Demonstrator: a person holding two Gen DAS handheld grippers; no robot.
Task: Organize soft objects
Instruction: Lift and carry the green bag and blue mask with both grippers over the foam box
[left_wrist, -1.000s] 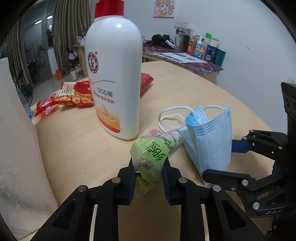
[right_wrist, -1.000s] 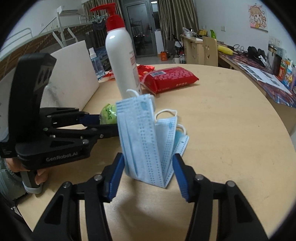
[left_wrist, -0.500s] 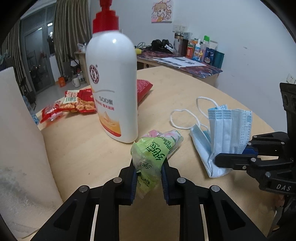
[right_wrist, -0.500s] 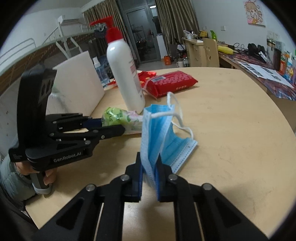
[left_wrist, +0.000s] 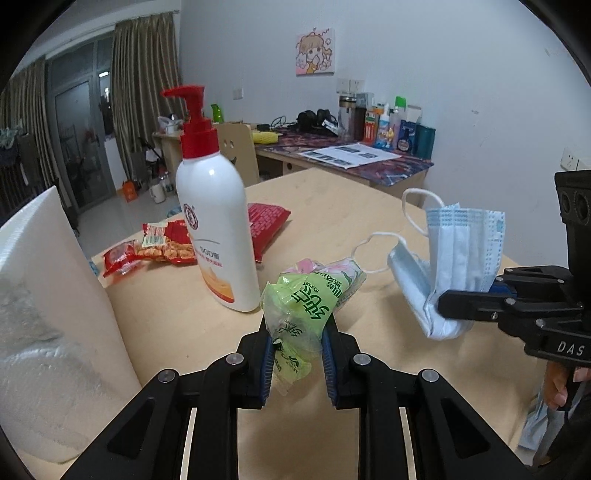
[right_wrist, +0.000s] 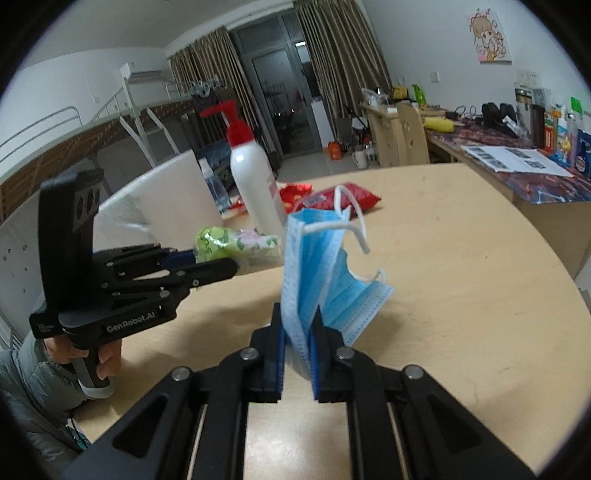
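While both claws stood clear of the tabletop, the scene read as follows:
Right gripper (right_wrist: 297, 338): a second before, its jaws stood wide on either side of the stack of blue face masks (right_wrist: 314, 273); they had since pinched tight on the stack's lower edge, and the masks rose upright from the pads with one ear loop dangling free
Left gripper (left_wrist: 297, 349): narrow, clamped on the green tissue pack (left_wrist: 303, 314) as it had been a second earlier; the crumpled wrapper bulged between the blue pads
Where the masks were: lifted off the round wooden table (right_wrist: 461, 258), one loose mask hanging down toward the surface, just right of the tissue pack
Where the tissue pack was: raised a little, its far floral end close in front of the white lotion bottle (left_wrist: 216, 236)
What changed: the masks went from lying half-spread on the table to gathered and held; both soft items looked carried higher than before
Meaning for the task: both soft things seemed secured at once, so the picking step looked done and a carry to some collecting place, not identifiable here, likely remained
Left behind: red snack packets (left_wrist: 162, 247) beyond the bottle, and a white foam board (left_wrist: 48, 295) at the left edge
Risk: the hanging mask could slip out of the pinch
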